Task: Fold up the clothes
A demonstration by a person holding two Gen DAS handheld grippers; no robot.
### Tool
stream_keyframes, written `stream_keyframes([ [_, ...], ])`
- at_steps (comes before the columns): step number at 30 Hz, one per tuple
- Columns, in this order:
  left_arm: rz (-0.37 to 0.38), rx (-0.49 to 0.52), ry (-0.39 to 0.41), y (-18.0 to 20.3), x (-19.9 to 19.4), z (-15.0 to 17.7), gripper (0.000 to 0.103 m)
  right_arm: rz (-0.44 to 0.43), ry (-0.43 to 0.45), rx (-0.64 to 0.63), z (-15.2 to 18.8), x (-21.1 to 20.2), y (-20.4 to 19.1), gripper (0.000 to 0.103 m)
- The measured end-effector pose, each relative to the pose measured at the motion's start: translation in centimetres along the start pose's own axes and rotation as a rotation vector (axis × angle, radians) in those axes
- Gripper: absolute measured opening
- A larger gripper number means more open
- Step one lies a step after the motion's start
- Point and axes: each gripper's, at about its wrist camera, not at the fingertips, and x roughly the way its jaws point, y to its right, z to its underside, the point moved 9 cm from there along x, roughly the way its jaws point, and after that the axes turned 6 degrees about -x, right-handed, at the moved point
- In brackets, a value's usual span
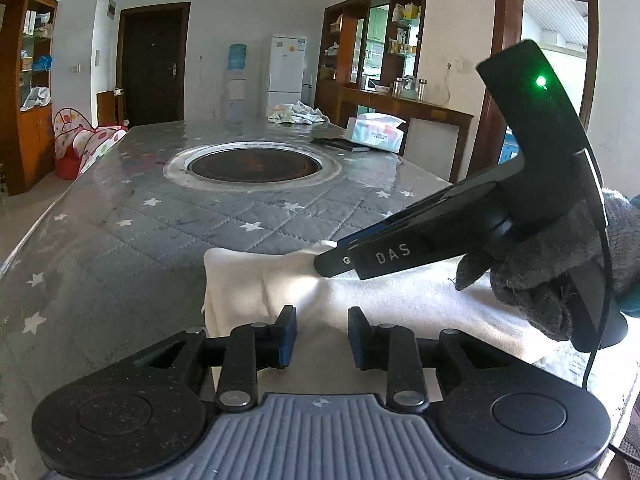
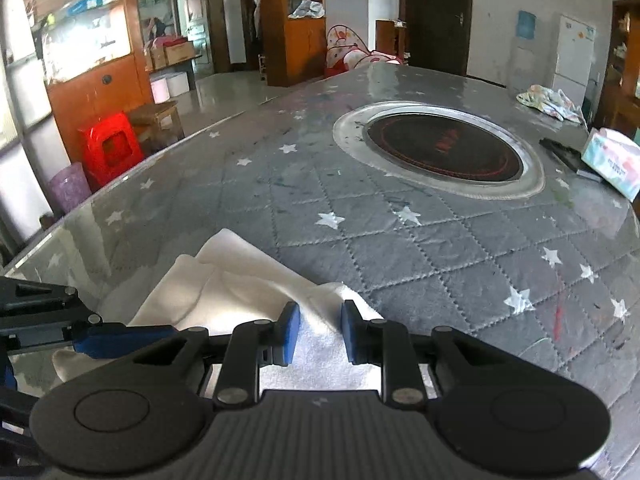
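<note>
Lying rumpled on the quilted star-print table cover (image 2: 420,248), the white garment (image 1: 280,280) sits under both parted, unclamped grippers: left gripper (image 1: 322,334), right gripper (image 2: 319,332).

White cloth (image 1: 248,280) lies on the worktop (image 2: 440,248), which is covered in grey diamond-quilted fabric printed with white stars. Inset cooktop (image 2: 444,148): black with red rings, framed by a silver rim. Left tool (image 1: 322,334) and right tool (image 2: 319,334): black with blue pads. Hand (image 1: 560,276) in a grey knitted glove. Tissue pack (image 2: 612,164): white, pale blue and pink. Stool (image 2: 110,148): red.
</note>
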Motion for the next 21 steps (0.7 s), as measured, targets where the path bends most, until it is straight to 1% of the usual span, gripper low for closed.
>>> stream_keyframes([
  [2, 0.001, -0.012, 0.003, -0.2, -0.1, -0.4, 0.031, -0.009, 0.012, 0.018, -0.1, -0.6, 0.3, 0.021],
  [7, -0.009, -0.019, 0.02, -0.7, 0.1, -1.9, 0.03, 0.001, 0.053, 0.016, 0.3, -4.0, 1.2, 0.021],
  [10, -0.01, -0.026, 0.022, -0.9, 0.5, -2.5, 0.029, 0.017, 0.06, 0.017, 1.7, -6.2, 1.9, 0.021],
  [14, -0.028, -0.047, -0.004, -1.6, 1.8, -2.7, 0.029, 0.066, 0.046, 0.031, 4.2, -8.3, 3.6, 0.021],
  [17, -0.044, -0.061, -0.028, -2.1, 2.6, -2.3, 0.029, 0.097, 0.025, 0.07, 5.9, -8.8, 5.2, 0.021],
  [19, -0.055, -0.062, -0.041, -2.3, 2.9, -2.0, 0.029, 0.125, 0.011, 0.087, 7.0, -8.5, 6.4, 0.021],
  [21, -0.061, -0.054, -0.042, -2.4, 2.9, -1.8, 0.03, 0.133, 0.004, 0.116, 7.9, -7.9, 7.5, 0.02],
])
